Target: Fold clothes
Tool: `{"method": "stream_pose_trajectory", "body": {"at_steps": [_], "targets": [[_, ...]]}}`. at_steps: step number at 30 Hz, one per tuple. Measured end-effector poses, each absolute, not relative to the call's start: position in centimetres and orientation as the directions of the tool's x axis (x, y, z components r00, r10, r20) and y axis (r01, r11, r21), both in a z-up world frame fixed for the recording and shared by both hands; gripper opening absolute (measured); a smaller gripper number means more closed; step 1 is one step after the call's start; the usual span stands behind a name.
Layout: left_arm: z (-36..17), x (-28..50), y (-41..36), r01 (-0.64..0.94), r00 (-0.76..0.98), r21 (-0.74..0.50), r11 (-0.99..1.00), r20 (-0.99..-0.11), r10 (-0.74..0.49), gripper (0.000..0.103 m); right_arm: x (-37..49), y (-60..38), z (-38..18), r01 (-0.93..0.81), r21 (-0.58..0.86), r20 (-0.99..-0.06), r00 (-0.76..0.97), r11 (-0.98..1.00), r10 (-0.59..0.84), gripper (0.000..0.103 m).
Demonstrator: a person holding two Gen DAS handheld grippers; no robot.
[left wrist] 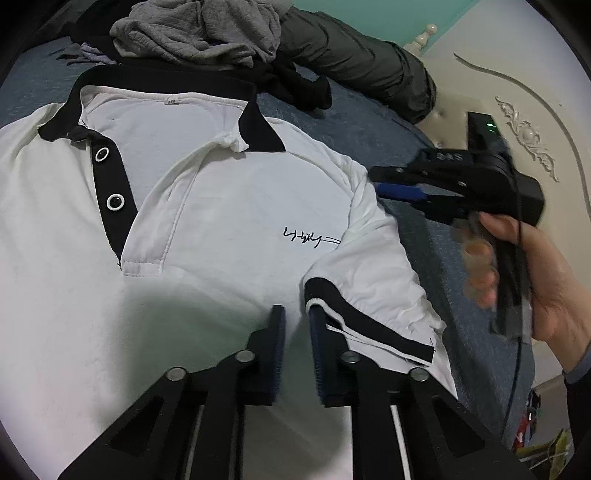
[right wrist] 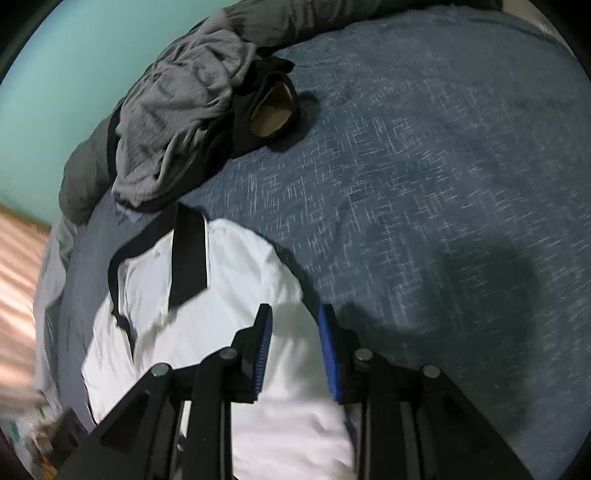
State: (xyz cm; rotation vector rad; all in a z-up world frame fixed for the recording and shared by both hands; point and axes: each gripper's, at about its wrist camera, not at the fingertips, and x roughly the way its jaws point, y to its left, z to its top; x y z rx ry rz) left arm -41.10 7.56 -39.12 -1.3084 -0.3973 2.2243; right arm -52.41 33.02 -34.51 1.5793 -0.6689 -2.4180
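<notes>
On my left wrist view, a white polo shirt (left wrist: 207,206) with a black collar lies face up on a blue bedspread (left wrist: 373,125), filling most of the frame. My left gripper (left wrist: 297,317) sits at lower centre with its jaws a little apart, gripping nothing; its right finger touches the black cuff of the sleeve (left wrist: 373,295). At the right edge a hand (left wrist: 546,280) holds my right gripper (left wrist: 402,190) beside the shirt's shoulder. A grey garment (left wrist: 195,33) is heaped at the top. On my right wrist view, the right gripper (right wrist: 295,317) is partly open and empty above the shirt's edge (right wrist: 221,314).
</notes>
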Motion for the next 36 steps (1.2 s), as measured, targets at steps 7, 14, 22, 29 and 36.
{"method": "stream_pose_trajectory", "body": {"at_steps": [7, 14, 22, 29, 36], "targets": [[-39.0, -41.0, 7.5, -0.311, -0.394, -0.503, -0.806, -0.704, 0.591, 0.004, -53.0, 32.2, -34.7, -0.092, 0.458, -0.811, -0.451, -0.884, -0.373, 0.024], [-39.4, -40.8, 7.2, -0.308, -0.388, -0.51, -0.803, -0.703, 0.596, 0.004, -54.1, 30.5, -33.7, -0.02, 0.37, -0.821, -0.475, -0.929, -0.317, 0.005], [-39.5, -40.5, 6.8, -0.298, -0.385, -0.526, -0.797, -0.698, 0.604, 0.004, -55.3, 26.9, -33.1, 0.097, 0.267, -0.841, -0.462, -0.959, -0.281, 0.0], [-39.2, -40.6, 6.5, -0.29, -0.386, -0.54, -0.79, -0.689, 0.613, 0.004, -55.1, 30.1, -32.3, -0.006, 0.293, -0.845, -0.469, -0.956, -0.256, 0.025], [-39.1, -41.1, 7.2, -0.284, -0.382, -0.552, -0.784, -0.684, 0.621, 0.007, -54.3, 32.5, -33.4, -0.059, 0.399, -0.846, -0.41, -0.915, -0.342, 0.03]]}}
